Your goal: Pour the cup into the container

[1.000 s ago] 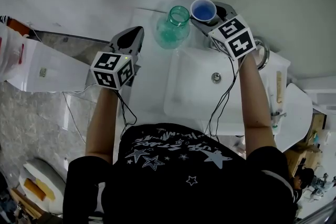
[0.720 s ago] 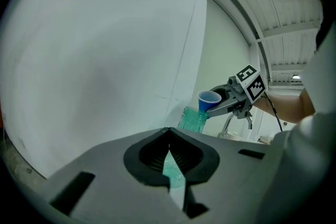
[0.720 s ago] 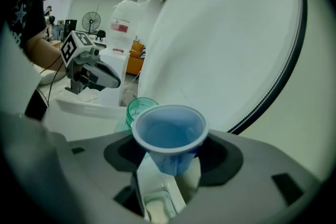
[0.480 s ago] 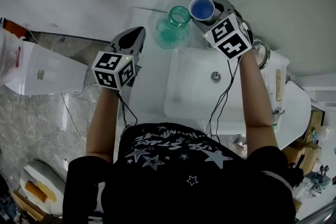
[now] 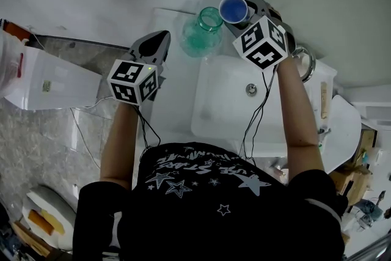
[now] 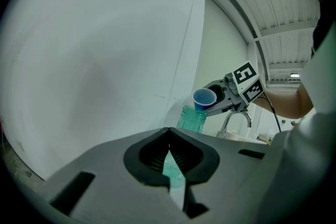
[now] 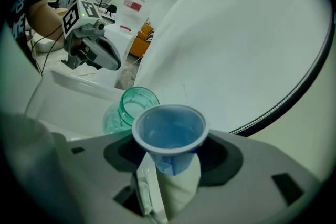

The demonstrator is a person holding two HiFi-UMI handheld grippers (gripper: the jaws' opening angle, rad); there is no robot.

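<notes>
White counter (image 5: 177,88) and a sink (image 5: 226,101) sit against a pale wall, with a green jar (image 5: 201,33) standing open at the back, just left of the sink. The right gripper (image 5: 243,12) is clamped round the base of a small blue cup (image 5: 233,8), held raised just beside the jar's mouth and seemingly tipped a little toward it, likely to pour straight in. The left gripper (image 5: 160,40) hangs empty, jaws closed together, off to the jar's left, apparently kept clear of the pour.

cup (image 7: 169,131) base: hidden between right gripper (image 7: 169,162) jaws
container (image 6: 192,119) lower part: behind left gripper (image 6: 169,132) body
</notes>
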